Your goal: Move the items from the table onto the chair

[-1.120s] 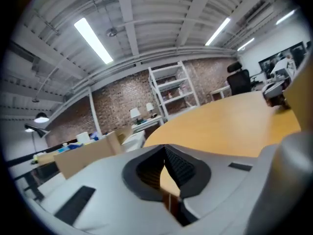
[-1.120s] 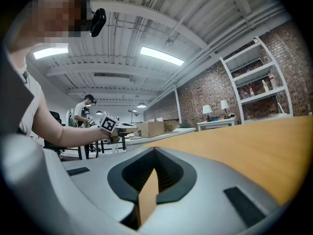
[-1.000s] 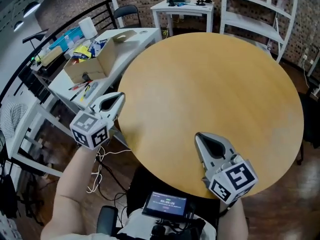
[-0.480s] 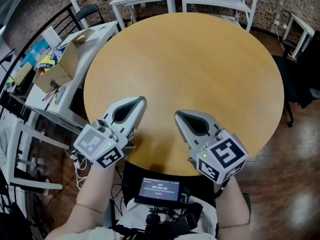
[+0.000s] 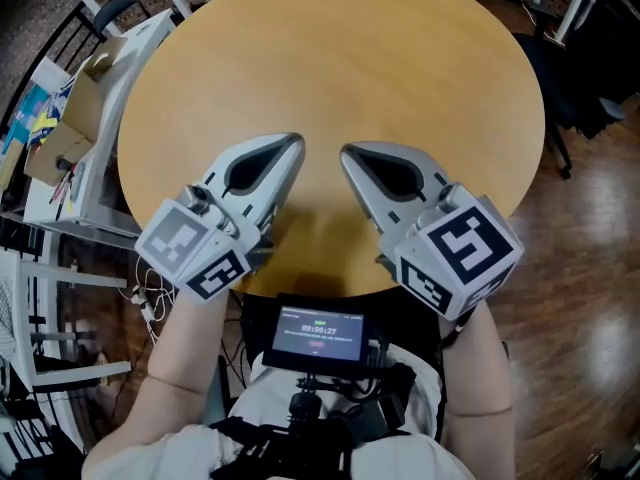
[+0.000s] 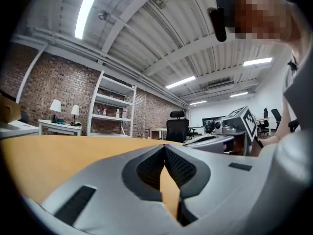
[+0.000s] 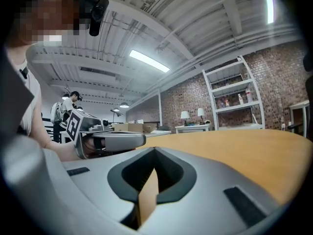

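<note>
Well left of the clenched, empty left gripper point(image 5: 292, 145) fingers sits an open cardboard box point(image 5: 62, 133), contents unclear, and that gripper has swung in beside the equally clenched, empty right gripper point(image 5: 349, 154) over the round table point(image 5: 400, 58) near its edge.

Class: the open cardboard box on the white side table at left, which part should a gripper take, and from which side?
Probably the cardboard box by its raised flap, from above on the side facing the round table: that thin standing edge fits between jaws, while the body looks too wide.
</note>
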Demonstrator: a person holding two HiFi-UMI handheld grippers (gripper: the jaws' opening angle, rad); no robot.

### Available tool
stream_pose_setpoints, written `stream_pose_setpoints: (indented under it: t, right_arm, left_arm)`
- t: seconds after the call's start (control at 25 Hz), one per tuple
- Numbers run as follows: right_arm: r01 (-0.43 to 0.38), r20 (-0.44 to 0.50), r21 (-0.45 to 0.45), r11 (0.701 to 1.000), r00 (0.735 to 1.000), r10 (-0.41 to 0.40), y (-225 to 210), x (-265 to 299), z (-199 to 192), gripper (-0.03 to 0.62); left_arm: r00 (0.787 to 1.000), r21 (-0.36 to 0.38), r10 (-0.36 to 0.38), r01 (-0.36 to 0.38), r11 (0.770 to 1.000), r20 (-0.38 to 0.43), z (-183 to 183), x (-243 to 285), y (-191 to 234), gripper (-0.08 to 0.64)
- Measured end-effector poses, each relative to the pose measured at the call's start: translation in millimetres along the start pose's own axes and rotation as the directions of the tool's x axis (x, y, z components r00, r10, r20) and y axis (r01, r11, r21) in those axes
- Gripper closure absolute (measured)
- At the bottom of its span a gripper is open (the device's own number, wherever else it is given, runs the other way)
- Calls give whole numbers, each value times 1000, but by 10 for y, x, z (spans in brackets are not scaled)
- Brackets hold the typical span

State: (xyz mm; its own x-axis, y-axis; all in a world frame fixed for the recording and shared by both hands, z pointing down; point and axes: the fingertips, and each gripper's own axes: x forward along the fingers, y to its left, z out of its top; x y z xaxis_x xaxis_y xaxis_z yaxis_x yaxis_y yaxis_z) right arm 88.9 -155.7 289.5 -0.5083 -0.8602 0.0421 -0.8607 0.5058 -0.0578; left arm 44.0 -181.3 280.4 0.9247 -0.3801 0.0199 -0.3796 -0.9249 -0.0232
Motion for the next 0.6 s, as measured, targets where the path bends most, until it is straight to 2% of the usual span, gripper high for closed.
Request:
stream_pose_setpoints:
  t: [0.24, 0.6]
  right_arm:
    - [43, -15, 16, 999, 999, -43, -163, -190, -54, 584]
    - [47, -36, 23, 999, 998, -46, -238, -266, -107, 584]
  left_arm:
    - [996, -24, -85, 84, 996, -35, -112, 230, -243, 560]
    - [996, -13, -74, 73, 997, -57, -184, 292, -295, 560]
